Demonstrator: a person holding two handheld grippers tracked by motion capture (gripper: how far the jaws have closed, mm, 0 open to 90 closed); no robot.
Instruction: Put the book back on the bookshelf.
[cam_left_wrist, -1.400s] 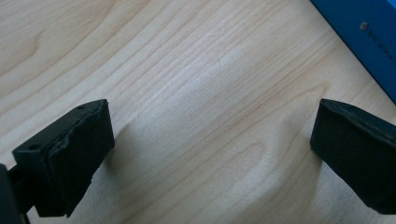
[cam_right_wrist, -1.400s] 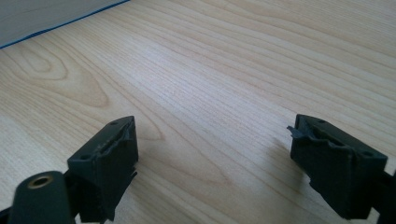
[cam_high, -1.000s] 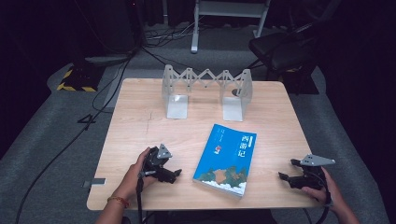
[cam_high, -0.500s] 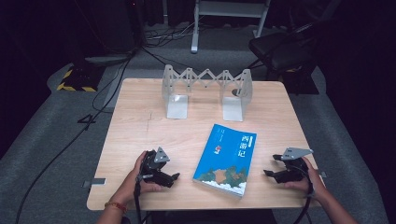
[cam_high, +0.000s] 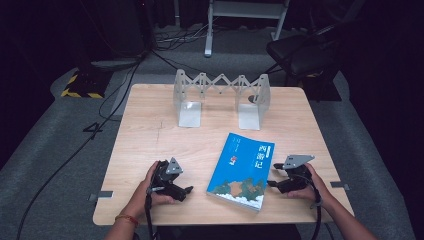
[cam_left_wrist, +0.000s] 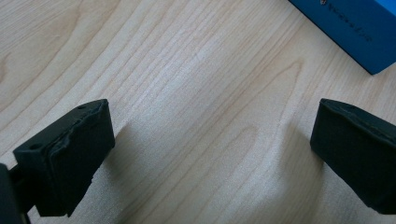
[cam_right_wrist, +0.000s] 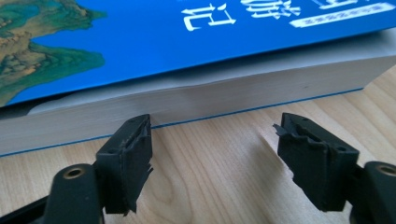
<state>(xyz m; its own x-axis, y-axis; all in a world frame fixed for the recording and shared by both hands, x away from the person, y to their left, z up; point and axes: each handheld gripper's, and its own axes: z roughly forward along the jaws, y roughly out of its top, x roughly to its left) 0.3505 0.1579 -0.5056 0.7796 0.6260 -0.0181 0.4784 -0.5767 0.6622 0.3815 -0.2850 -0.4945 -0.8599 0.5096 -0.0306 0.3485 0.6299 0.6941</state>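
A thick blue book (cam_high: 241, 169) with a map picture and white characters lies flat on the wooden table (cam_high: 150, 130), near its front edge. My right gripper (cam_high: 272, 183) rests low at the book's right side, jaws apart and pointing at the white page edge (cam_right_wrist: 201, 105), one fingertip (cam_right_wrist: 135, 135) almost at it; nothing lies between the jaws, which have just been closing a little. My left gripper (cam_high: 187, 190) sits on the table left of the book, open over bare wood (cam_left_wrist: 210, 116), with the book's corner (cam_left_wrist: 359, 32) beyond its far jaw.
A grey zigzag folding bookstand (cam_high: 221, 97) with two upright end plates stands at the back middle of the table. A dark chair (cam_high: 300, 55) and cables lie on the floor beyond. The table's front edge runs just under both hands.
My right gripper has slid left from the table's right edge up to the book's side. The left gripper and the book have stayed where they were.
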